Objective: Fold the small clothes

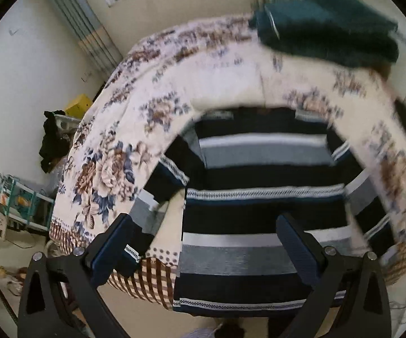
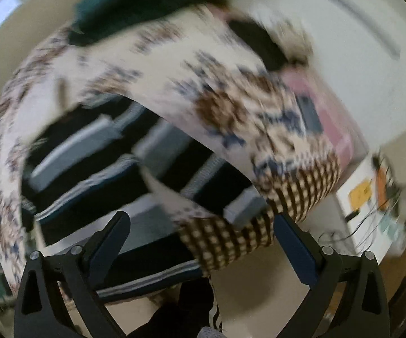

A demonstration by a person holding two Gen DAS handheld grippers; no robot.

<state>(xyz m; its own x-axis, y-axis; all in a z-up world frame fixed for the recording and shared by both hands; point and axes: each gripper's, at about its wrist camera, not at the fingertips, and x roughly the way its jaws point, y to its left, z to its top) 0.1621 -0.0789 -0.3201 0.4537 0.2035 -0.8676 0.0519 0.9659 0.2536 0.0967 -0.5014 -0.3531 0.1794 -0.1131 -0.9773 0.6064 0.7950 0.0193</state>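
two grippers hang over a bed with their jaws spread wide, neither one clamping anything. the left gripper (image 1: 207, 250) sits at 6 o'clock in the left wrist view, above the near hem of a striped sweater (image 1: 262, 197) that lies flat on the floral bedspread (image 1: 112, 152). the sweater runs in black, grey and white bands from 6 o'clock up toward 12, its collar end farthest away. one sleeve (image 1: 172, 169) angles out toward 9 o'clock, and its cuff lies against the gripper's left finger (image 1: 112, 250), though whether it rests on the pad or just behind it i cannot tell. a folded dark green garment (image 1: 326, 36) sits on the far part of the bed at 1 o'clock, well apart from the sweater. a yellow box (image 1: 79, 104) shows beside the bed at 9 o'clock.

the right wrist view is heavily blurred. the right gripper (image 2: 203, 250) hangs at 6 o'clock over the sweater's other side, with the checked border (image 2: 228, 242) of the bedspread between its fingers. the striped sweater (image 2: 96, 169) spreads toward 9 o'clock there.
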